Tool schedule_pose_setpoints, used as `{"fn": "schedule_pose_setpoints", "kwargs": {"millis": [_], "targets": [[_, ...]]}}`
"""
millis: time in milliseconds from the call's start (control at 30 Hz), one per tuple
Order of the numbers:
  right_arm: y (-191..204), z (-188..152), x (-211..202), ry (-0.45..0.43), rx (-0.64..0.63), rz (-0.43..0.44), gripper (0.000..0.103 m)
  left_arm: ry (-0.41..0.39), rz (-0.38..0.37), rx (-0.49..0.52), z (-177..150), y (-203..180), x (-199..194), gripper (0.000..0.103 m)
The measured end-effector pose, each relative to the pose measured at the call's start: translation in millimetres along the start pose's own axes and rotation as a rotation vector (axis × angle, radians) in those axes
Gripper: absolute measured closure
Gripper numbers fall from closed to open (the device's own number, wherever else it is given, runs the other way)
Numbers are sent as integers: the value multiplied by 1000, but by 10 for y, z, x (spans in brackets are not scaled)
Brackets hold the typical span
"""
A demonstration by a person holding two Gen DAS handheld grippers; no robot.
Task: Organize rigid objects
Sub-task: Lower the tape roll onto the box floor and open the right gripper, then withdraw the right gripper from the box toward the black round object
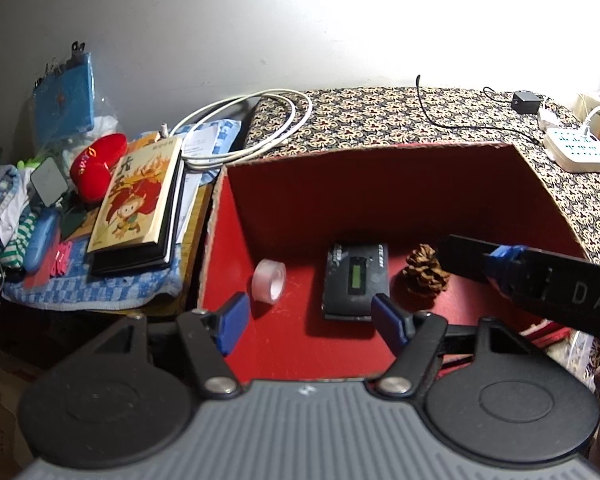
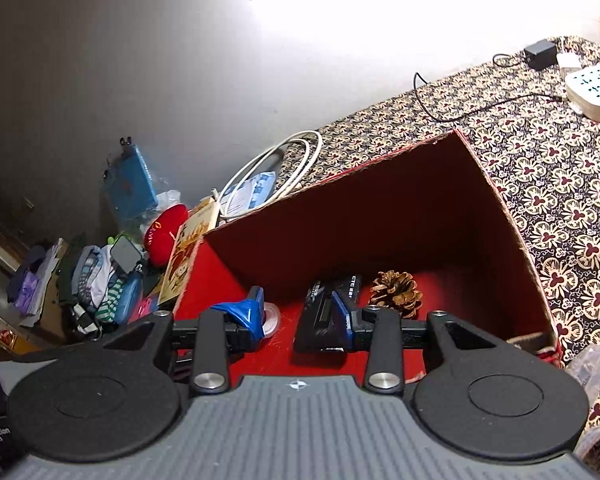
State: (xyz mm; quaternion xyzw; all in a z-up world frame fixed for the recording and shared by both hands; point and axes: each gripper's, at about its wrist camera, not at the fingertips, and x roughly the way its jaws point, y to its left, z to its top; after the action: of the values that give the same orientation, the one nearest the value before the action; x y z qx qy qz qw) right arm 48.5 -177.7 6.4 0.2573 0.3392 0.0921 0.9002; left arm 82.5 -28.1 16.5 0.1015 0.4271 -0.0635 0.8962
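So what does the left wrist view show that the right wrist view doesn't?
Only left wrist: the right gripper seen from outside, reaching in over the box's right side, and the book's whole cover. Only right wrist: a purple bundle at the far left of the clutter. Both: the red box holding a tape roll, a black device and a pine cone, plus the white power strip on the patterned cloth.

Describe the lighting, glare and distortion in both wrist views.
Left wrist: wall blown out at upper right, dim at left; red box edges bowed by fisheye; black device casts a shadow. Right wrist: glare tops the wall; scene tilted, corners dark.
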Motion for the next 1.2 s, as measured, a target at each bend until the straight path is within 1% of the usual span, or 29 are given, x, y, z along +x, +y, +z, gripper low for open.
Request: {"fn": "schedule_pose_setpoints", "kwargs": {"millis": [300, 567, 1000, 1200], "targets": [[0, -209, -204, -23, -7, 9, 81, 3, -12, -3, -162, -5, -178, 29], [-29, -385, -315, 2, -2, 19, 81, 24, -25, 8, -340, -49, -270, 29], [-166, -569, -420, 16, 36, -1, 84, 76, -38, 31, -542, -163, -223, 29], [-236, -641, -434, 40, 42, -8, 84, 90, -43, 44, -614, -201, -183, 29]]}}
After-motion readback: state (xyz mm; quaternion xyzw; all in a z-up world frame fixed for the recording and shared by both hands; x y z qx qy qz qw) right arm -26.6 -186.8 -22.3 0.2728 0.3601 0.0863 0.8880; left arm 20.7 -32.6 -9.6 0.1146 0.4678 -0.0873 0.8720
